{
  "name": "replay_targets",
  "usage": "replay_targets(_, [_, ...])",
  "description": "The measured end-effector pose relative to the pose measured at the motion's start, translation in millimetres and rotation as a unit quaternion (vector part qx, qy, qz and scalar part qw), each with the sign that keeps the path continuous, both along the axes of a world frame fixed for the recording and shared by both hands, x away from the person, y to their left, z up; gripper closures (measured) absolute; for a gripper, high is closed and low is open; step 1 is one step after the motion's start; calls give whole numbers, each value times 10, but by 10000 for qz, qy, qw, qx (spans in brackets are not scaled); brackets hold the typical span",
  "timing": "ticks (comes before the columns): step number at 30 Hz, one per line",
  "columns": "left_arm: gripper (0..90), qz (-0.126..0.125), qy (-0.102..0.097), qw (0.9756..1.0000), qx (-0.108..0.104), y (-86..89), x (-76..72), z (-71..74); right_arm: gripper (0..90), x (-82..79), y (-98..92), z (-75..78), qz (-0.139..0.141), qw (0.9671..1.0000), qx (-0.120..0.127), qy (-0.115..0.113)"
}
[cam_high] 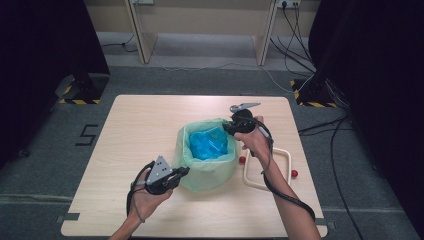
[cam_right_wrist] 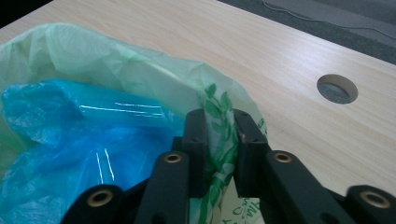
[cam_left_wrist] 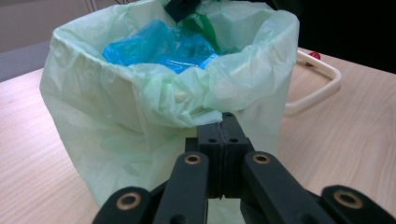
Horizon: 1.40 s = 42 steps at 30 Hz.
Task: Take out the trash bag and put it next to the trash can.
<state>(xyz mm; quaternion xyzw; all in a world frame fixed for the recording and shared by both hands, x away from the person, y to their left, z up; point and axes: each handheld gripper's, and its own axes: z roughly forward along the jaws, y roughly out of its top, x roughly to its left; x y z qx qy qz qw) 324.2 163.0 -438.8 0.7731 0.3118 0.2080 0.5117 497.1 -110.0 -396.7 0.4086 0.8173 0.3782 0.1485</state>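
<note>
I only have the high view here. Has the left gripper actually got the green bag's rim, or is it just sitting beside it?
Observer: In the left gripper view the left gripper is shut, tips on the lower edge of the green bag where the rim folds over.
Operator: And the right one?
Observer: The right gripper has the rim between its pads, and the film fills the gap.
Operator: Any print on it?
Observer: Dark green leaves right there, next to the blue bag inside.
</note>
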Motion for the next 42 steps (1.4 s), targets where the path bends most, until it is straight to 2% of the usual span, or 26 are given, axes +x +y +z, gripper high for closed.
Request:
replay_targets(4, [896, -15, -16, 10000, -33, 7, -3, 30, 817, -20, -27, 49, -61, 9999, 92, -102])
replay_targets(9, [897, -33, -84, 9999, -95, 21, -11, 88, 877, -43, -76, 153, -118, 9990, 214, -377])
replay_targets(13, [897, -58, -86, 9996, -266, 41, -18, 134, 889, -52, -65, 182, -115, 9991, 155, -384])
replay_targets(17, [897, -25, -128, 9993, -345, 79, -19, 195, 896, -54, -69, 223, -114, 9985, 309, -435])
replay_targets(25, [897, 7, -221, 9988, -438, 114, -3, 293, 900, -71, -93, 332, -34, 9955, 877, -355])
replay_targets(30, [898, -23, -303, 9977, -603, 144, 9, 393, 900, -70, -125, 425, 7, 9923, 1182, -379])
replay_targets(37, [898, 21, -429, 9962, -752, 190, 38, 525, 899, -92, -93, 576, 56, 9904, 1282, -524])
replay_targets(42, [898, 29, -452, 9955, -835, 244, 51, 608, 898, -57, -5, 665, 121, 9887, 1399, -520])
